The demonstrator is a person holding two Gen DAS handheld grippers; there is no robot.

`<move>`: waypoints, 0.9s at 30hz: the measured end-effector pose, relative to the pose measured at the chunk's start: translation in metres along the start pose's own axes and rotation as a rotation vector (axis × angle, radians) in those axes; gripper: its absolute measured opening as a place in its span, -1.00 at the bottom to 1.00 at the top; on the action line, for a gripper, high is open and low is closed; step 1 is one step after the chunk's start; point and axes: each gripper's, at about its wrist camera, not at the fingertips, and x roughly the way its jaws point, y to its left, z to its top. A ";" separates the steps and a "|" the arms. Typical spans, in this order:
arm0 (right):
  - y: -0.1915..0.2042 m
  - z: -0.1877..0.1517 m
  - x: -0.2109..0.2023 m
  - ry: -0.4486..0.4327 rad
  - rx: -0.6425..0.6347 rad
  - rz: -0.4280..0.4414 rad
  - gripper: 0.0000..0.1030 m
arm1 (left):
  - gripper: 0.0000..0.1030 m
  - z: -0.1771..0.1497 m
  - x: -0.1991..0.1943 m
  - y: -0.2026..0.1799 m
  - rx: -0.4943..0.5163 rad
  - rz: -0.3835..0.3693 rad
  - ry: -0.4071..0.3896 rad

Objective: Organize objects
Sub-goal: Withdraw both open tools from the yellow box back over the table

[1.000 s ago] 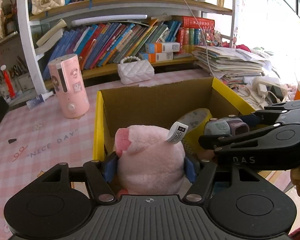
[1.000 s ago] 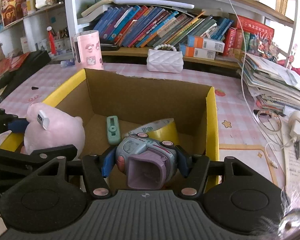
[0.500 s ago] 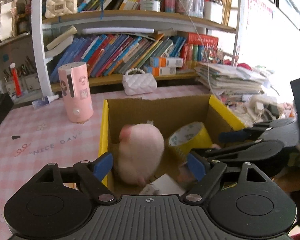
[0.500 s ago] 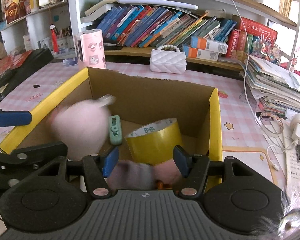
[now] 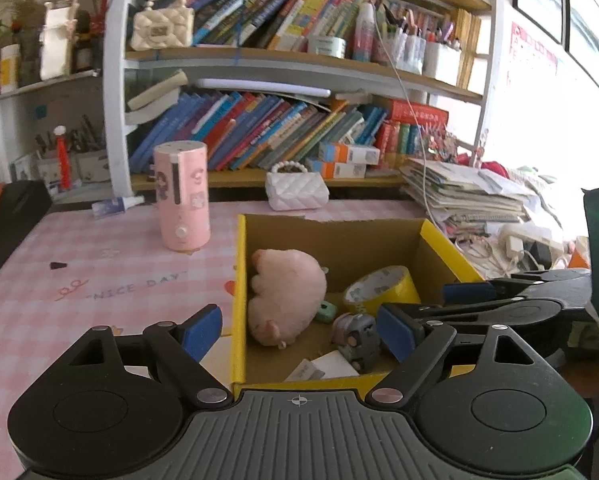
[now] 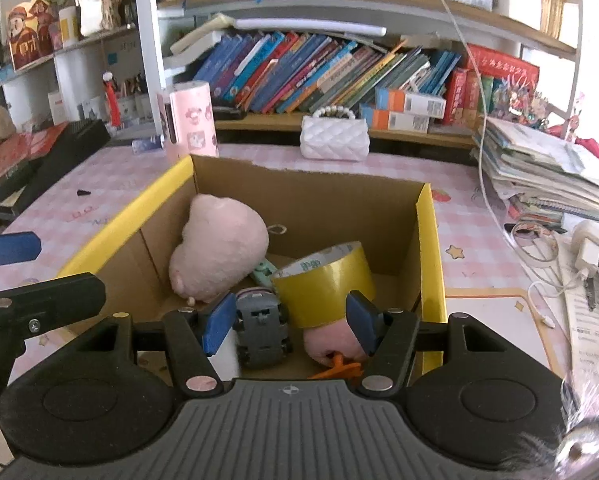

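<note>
Reading "NICE DAY" (tablecloth point(image 5: 99, 280) lettering).

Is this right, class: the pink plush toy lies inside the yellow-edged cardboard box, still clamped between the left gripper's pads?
Not quite. The pink plush toy does lie inside the cardboard box, but the left gripper has just opened and holds nothing. The left wrist view shows its pads clear of the toy.

Bookshelf point(image 5: 299, 68), 2 tiers visible, stands behind the pink checked table point(image 5: 79, 280); bright window point(image 5: 559, 92) lies right of it.
</note>
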 end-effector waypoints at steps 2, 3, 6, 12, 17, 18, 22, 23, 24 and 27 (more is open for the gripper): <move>0.005 -0.001 -0.009 -0.019 0.003 -0.014 0.25 | 0.69 -0.002 -0.008 0.005 -0.017 0.007 -0.015; 0.009 -0.001 -0.013 -0.030 0.000 -0.025 0.26 | 0.69 -0.004 -0.012 0.009 -0.027 0.012 -0.020; 0.021 -0.002 -0.026 -0.060 -0.009 -0.049 0.32 | 0.69 -0.010 -0.026 0.020 -0.059 0.033 -0.028; 0.054 -0.010 -0.055 -0.093 -0.002 -0.081 0.52 | 0.79 -0.026 -0.058 0.041 -0.083 0.084 -0.035; 0.082 -0.024 -0.075 -0.089 0.047 -0.110 0.83 | 0.91 -0.041 -0.082 0.055 -0.081 0.156 -0.017; 0.088 -0.029 -0.079 -0.086 0.057 -0.123 0.88 | 0.92 -0.044 -0.085 0.056 -0.081 0.169 -0.015; 0.112 -0.049 -0.092 -0.053 0.083 -0.179 1.00 | 0.93 -0.055 -0.100 0.062 -0.058 0.187 -0.013; 0.118 -0.054 -0.095 -0.039 0.078 -0.185 1.00 | 0.93 -0.058 -0.104 0.063 -0.050 0.188 -0.012; 0.123 -0.058 -0.096 -0.027 0.070 -0.190 1.00 | 0.94 -0.060 -0.106 0.064 -0.047 0.188 -0.009; 0.135 -0.066 -0.103 -0.015 0.058 -0.220 1.00 | 0.94 -0.064 -0.115 0.067 -0.045 0.181 0.001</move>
